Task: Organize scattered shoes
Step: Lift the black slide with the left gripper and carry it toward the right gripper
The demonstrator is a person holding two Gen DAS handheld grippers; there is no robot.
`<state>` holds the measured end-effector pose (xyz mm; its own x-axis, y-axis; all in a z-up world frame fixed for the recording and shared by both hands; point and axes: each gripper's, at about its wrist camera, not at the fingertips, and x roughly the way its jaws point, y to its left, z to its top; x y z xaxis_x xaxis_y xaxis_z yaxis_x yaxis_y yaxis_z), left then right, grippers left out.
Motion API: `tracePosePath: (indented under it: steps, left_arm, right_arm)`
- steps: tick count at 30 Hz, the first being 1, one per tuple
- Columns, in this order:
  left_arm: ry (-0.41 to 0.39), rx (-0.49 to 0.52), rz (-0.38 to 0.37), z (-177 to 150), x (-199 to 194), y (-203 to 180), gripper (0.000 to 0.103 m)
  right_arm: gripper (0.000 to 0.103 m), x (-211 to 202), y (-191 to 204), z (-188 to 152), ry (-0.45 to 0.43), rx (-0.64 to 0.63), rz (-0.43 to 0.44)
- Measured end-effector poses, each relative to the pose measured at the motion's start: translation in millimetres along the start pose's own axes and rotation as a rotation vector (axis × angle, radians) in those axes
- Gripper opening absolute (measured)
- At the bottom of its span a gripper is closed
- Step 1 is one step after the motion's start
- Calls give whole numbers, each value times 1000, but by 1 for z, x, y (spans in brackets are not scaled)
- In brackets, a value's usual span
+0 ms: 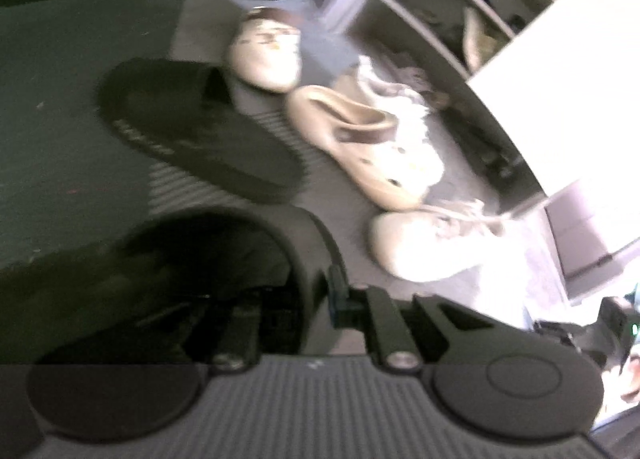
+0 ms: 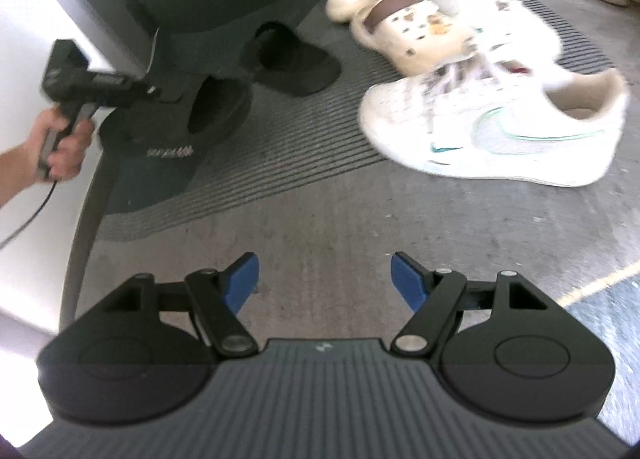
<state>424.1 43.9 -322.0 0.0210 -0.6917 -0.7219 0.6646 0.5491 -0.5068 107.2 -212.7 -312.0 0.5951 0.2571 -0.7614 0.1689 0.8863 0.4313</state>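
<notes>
Left gripper (image 2: pixel 160 93) clamped on strap of one black slide (image 2: pixel 176 127), which hangs tilted above the ribbed mat (image 2: pixel 304 139); left hand (image 2: pixel 64 147) wraps the handle. Second black slide (image 2: pixel 292 63) lies on the mat just behind it. Right gripper (image 2: pixel 324 283) has fingers apart, nothing between, over bare floor. Two cream clogs (image 2: pixel 408 39) and two white sneakers (image 2: pixel 492 127) bunched on the mat to the right. Shoe rack (image 1: pixel 452 15) in left view, blurred

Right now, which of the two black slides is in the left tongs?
The black slide with pale lettering on its side, gripped by its strap in the left tongs. The other black slide lies free on the striped mat.
</notes>
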Motion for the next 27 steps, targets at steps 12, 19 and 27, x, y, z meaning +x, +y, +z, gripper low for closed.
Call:
tracePosePath:
  steps: [12, 19, 27]
  left_arm:
    - [100, 161, -207, -63, 60, -168, 13]
    - [216, 193, -261, -75, 162, -223, 13]
    - [294, 197, -247, -89, 246, -261, 14]
  right_arm:
    - [75, -106, -55, -18, -197, 167, -178]
    - [75, -133, -106, -48, -252, 290, -249]
    - [75, -125, -162, -85, -208, 476, -360]
